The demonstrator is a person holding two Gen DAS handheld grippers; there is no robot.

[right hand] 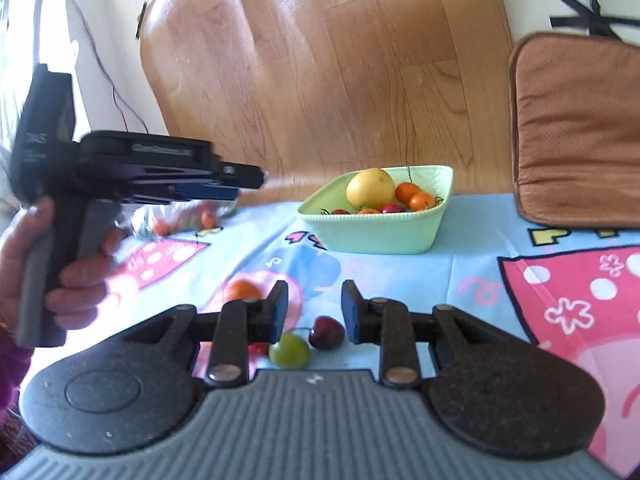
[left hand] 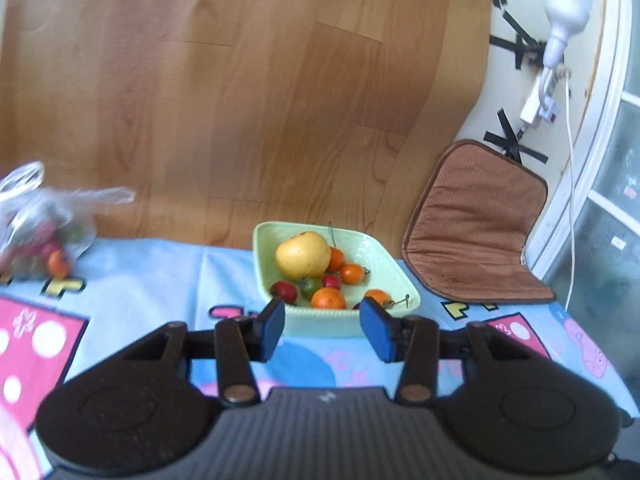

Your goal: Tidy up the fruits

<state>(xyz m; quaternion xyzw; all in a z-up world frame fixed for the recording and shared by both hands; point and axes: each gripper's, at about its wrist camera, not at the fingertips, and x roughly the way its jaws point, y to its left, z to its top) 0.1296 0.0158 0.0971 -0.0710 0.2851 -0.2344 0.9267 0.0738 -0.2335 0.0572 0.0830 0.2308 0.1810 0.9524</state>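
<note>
A pale green bowl (left hand: 390, 272) (right hand: 400, 236) on the cartoon tablecloth holds a large yellow fruit (left hand: 303, 255) (right hand: 370, 189), small oranges (left hand: 328, 298) and red fruits. My left gripper (left hand: 323, 330) is open and empty, just short of the bowl's near rim; it also shows at the left of the right wrist view (right hand: 240, 178). My right gripper (right hand: 314, 312) is open and empty above a dark red cherry (right hand: 327, 332), a green grape (right hand: 289, 351) and an orange (right hand: 242, 291) lying on the cloth.
A clear plastic bag (left hand: 36, 224) with more fruit lies at the far left of the cloth. A brown cushion (left hand: 478, 224) (right hand: 576, 128) rests at the right. A wooden chair back stands behind the table. A lamp and cable hang at right.
</note>
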